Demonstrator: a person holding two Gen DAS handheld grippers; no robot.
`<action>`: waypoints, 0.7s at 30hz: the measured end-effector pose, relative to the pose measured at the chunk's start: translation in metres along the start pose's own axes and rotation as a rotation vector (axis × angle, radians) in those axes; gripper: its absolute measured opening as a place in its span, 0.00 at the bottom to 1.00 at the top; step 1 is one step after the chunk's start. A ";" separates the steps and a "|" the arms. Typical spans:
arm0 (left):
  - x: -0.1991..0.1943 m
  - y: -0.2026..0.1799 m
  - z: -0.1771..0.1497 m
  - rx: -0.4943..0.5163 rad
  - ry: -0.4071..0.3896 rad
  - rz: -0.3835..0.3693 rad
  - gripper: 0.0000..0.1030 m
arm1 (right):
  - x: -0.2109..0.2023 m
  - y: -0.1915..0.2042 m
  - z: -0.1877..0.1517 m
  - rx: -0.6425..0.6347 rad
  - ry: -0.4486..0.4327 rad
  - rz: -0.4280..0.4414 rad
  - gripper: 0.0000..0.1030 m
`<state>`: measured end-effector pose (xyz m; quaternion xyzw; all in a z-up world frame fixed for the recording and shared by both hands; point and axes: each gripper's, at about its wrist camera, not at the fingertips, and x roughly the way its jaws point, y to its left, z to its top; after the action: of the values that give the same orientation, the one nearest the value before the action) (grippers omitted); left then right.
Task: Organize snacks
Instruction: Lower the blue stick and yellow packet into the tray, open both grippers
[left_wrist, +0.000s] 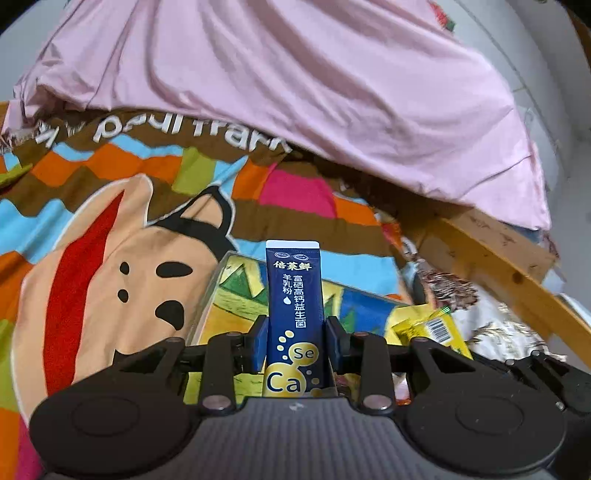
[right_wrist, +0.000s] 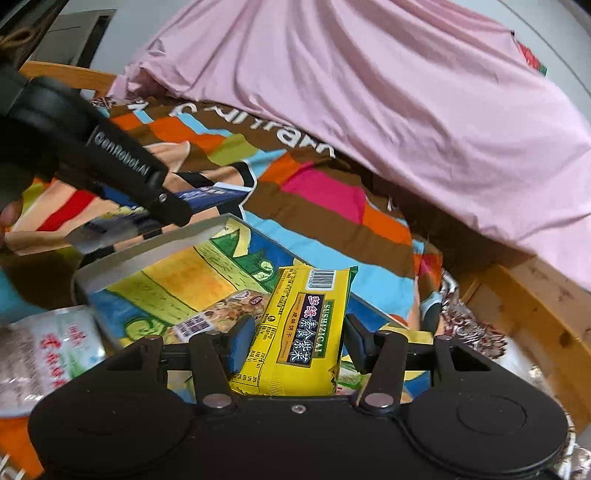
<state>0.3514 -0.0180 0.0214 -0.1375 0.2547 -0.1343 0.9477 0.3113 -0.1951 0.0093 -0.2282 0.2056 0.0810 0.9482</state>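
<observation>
I am looking past the right gripper (right_wrist: 295, 345), nearest the lens, whose blue pads are standing on either side of the yellow snack pack (right_wrist: 301, 328); the right pad looks clear of the wrapper and the left seems just at its edge, so I am reading the fingers as apart, not squeezing. The largest thing under both cameras is the bright cartoon-printed box (right_wrist: 192, 277), its pale wall rising at the left, sitting on the patchwork blanket (left_wrist: 110, 229) with a pink sheet (left_wrist: 295, 81) heaped beyond. The yellow pack is lying in that box, barcode end away from me. I am judging it light, with a slick, crinkly film wrapper that will dent and slide, so I would be pinching across the flat middle, not the crimped end seams. On the other side, the left gripper (left_wrist: 295, 341) is clamping the blue sachet (left_wrist: 294, 314) across its narrow width near the lower end, holding it upright above the box. That stick looks light and half-stiff, likely to bend or swivel if held low, so a grip nearer mid-length would be steadier. A white bag (right_wrist: 40, 358) is lying beside the box.
</observation>
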 end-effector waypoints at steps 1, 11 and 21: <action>0.008 0.003 0.000 -0.006 0.008 0.006 0.34 | 0.008 0.000 0.000 0.009 0.008 0.005 0.53; 0.057 0.024 -0.011 -0.012 0.096 0.042 0.34 | 0.057 0.009 -0.013 0.051 0.084 0.032 0.52; 0.083 0.023 -0.026 0.019 0.164 0.077 0.34 | 0.068 0.012 -0.022 0.040 0.127 0.027 0.42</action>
<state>0.4116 -0.0290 -0.0447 -0.1074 0.3350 -0.1110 0.9295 0.3616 -0.1905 -0.0425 -0.2109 0.2700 0.0752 0.9365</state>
